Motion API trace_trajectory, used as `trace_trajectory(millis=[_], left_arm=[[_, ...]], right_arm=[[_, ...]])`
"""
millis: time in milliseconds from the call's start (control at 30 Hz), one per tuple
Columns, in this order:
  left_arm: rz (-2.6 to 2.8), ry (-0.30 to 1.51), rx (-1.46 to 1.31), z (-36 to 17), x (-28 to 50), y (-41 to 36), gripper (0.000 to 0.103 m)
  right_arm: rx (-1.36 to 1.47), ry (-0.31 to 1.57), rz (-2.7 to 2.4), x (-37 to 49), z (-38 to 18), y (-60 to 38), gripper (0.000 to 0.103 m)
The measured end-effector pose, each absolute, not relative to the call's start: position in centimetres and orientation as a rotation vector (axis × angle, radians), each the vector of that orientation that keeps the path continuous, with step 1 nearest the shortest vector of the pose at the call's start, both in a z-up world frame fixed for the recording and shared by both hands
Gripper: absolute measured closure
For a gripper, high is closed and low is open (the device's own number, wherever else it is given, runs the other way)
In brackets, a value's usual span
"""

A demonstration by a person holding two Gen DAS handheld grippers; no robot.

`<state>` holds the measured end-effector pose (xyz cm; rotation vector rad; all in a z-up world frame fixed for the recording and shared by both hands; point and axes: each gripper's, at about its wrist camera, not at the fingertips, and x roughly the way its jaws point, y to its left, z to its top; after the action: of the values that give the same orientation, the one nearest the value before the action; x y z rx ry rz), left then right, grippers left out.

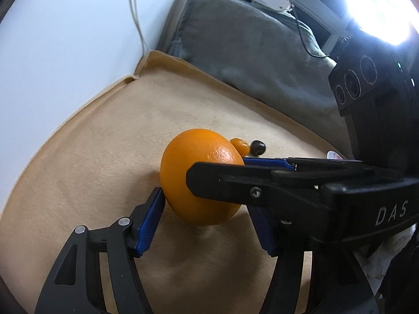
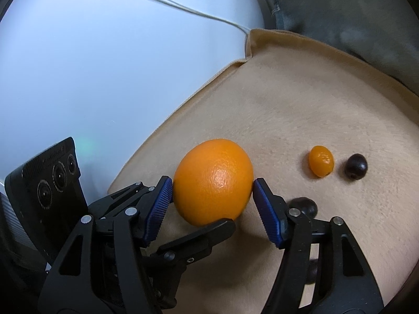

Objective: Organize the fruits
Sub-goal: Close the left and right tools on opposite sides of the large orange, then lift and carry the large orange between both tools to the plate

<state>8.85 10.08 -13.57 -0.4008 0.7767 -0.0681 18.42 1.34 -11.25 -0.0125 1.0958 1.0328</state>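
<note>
Currently the orange (image 2: 212, 181) sits on the tan cloth (image 2: 301, 110), bracketed by both tools. Right gripper (image 2: 212, 191): blue pads (image 2: 158, 209) touch the orange on both sides, clamped on it. Left gripper (image 1: 207, 204): one pad meets the orange, the other is hidden behind the right tool; grip state cannot be told. Beyond lie a kumquat (image 2: 321, 161), a dark grape (image 2: 355, 167), and possibly another dark fruit (image 2: 305, 206), blurred.
</note>
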Motion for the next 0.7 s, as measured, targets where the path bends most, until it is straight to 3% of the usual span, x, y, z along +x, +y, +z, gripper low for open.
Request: trace_trajectory(millis=[700], left_arm=[[-0.154,0.693,-0.294,-9.7,8.1,3.0,0.040]], right_arm=[[0.017,0.972,0.923,16.7,-7.6,-6.8,0.036]])
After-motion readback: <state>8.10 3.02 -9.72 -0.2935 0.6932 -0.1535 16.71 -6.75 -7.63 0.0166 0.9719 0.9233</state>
